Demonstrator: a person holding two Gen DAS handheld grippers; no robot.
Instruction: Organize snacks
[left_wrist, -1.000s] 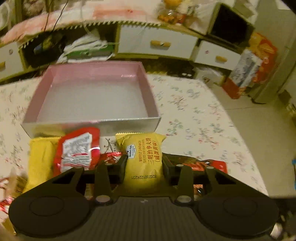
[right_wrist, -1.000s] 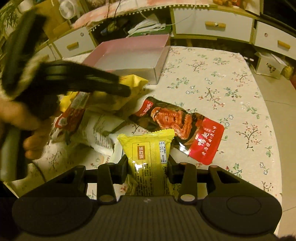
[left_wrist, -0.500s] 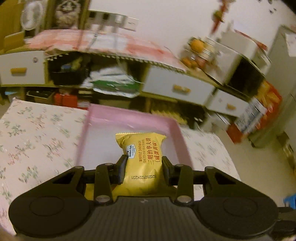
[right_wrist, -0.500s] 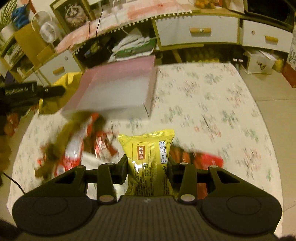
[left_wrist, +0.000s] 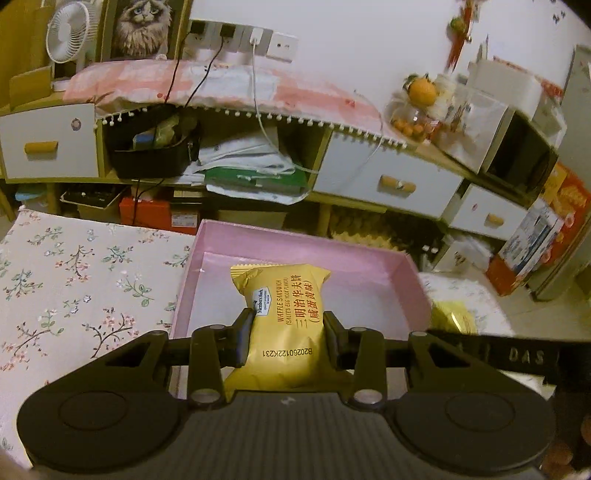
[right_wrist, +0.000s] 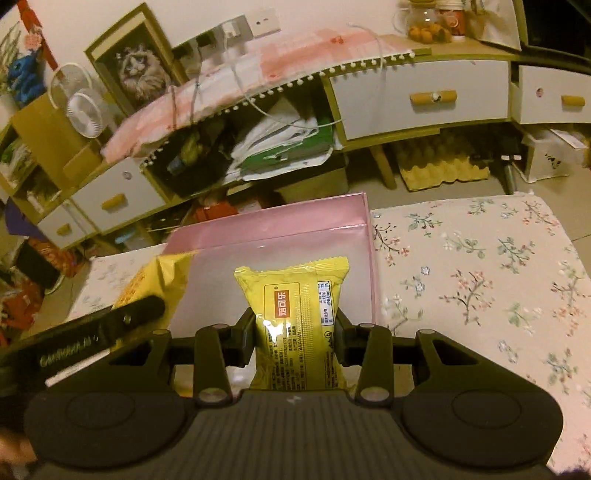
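A: What does the left gripper (left_wrist: 287, 334) have?

B: Its fingers (left_wrist: 242, 338) are clamped on the sides of a gold waffle sandwich packet (left_wrist: 282, 321), printed "salted egg yolk flavor". The packet sticks out forward over the pink box (left_wrist: 388, 264), whose floor shows bare around it.

A: And the right gripper (right_wrist: 295, 341)?

B: Closed on a brighter yellow snack packet (right_wrist: 299, 325) with a red label; both fingers (right_wrist: 341, 341) press its sides. That packet is also held over the pink box (right_wrist: 280, 218), nearer its right wall.

A: Do the two grippers see each other?

B: Yes. From the right wrist view the other gripper's black finger pokes in at the left with its gold packet (right_wrist: 159, 280) at the box's left edge. From the left wrist view a black bar comes in from the right, with a bit of yellow wrapper (left_wrist: 452, 317) past the box's right wall.

A: Where does the box sit?

B: On the surface with the floral cloth (right_wrist: 480, 280), at its far edge, with the cloth spreading on either side (left_wrist: 74, 280). Beyond it stands a low cabinet (left_wrist: 388, 181) with white drawers and wooden handles, papers stacked in its open shelf
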